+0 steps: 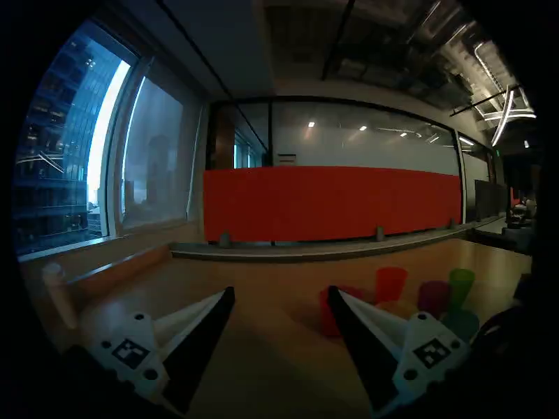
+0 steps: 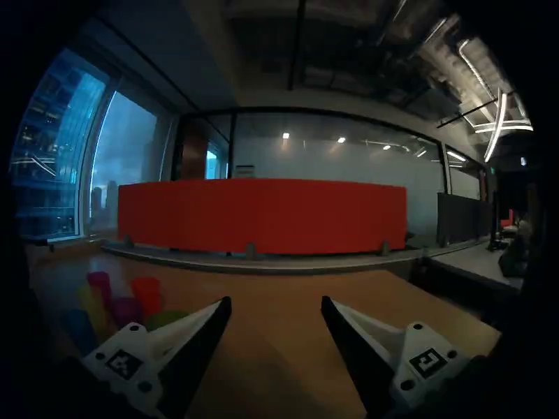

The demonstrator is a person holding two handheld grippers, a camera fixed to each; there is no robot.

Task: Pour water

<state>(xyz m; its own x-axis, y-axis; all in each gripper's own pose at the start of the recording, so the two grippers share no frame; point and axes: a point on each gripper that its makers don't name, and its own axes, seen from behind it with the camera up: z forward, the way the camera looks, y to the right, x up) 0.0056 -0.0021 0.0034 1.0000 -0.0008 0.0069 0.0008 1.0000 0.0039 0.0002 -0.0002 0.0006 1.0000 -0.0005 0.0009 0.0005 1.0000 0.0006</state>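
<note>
Wooden desk (image 1: 279, 356): left gripper (image 1: 280, 290) and right gripper (image 2: 274, 300) both released, empty.
We risk toppling the clustered cups (image 1: 390, 283), seemingly plastic, reaching in.

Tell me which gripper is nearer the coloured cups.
Left, probably, though only slightly. The cups stand just beyond one fingertip of the left gripper, to its right; they sit off to the left of the right gripper.

A red partition (image 1: 328, 202) spans mid-frame behind the wooden surface (image 1: 279, 363); tall windows (image 1: 70, 160) (city towers outside) stand at left.
</note>
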